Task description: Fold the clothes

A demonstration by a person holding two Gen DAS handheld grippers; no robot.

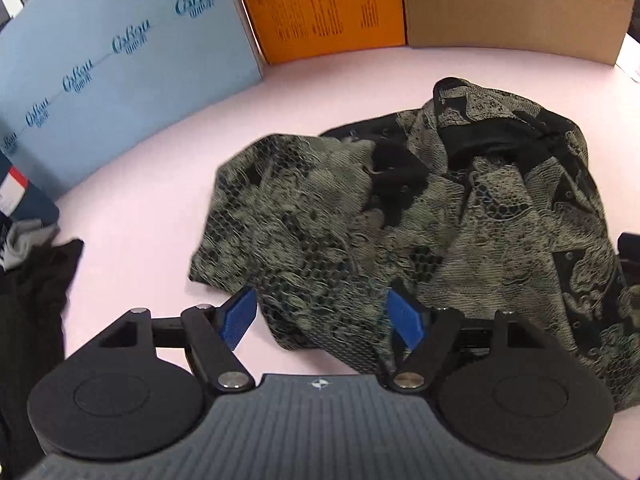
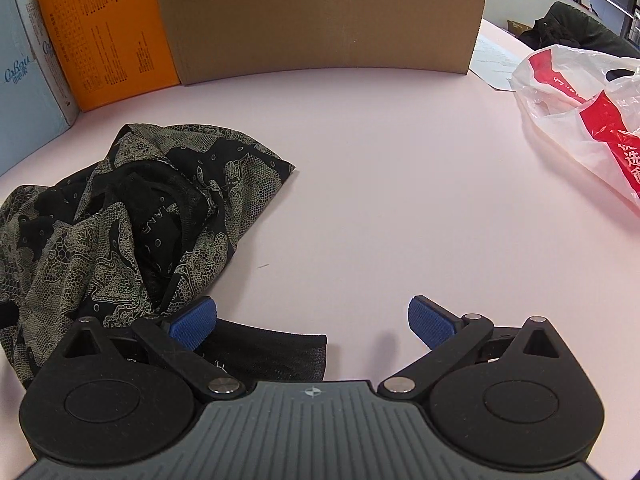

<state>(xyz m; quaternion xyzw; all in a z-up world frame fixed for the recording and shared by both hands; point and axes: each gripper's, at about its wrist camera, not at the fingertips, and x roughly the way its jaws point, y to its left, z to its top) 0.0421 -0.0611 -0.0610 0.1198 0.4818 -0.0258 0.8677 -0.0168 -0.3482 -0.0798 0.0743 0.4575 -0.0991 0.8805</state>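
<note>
Left wrist view: your left tongs (image 1: 320,322) stand apart, astride the near hem of the lace garment (image 1: 400,216), which lies crumpled on the pink tabletop (image 1: 160,184), well in front of the brown box (image 1: 516,4). It looks thin, soft and light, so it should bunch and snag rather than slide. Pinch a hem or corner, not the loose middle.

Right wrist view: your right tongs (image 2: 312,322) are also wide apart and hold nothing. The garment sits to their left, with a black edge just under the left finger. Bare tabletop stretches toward the brown box.
</note>
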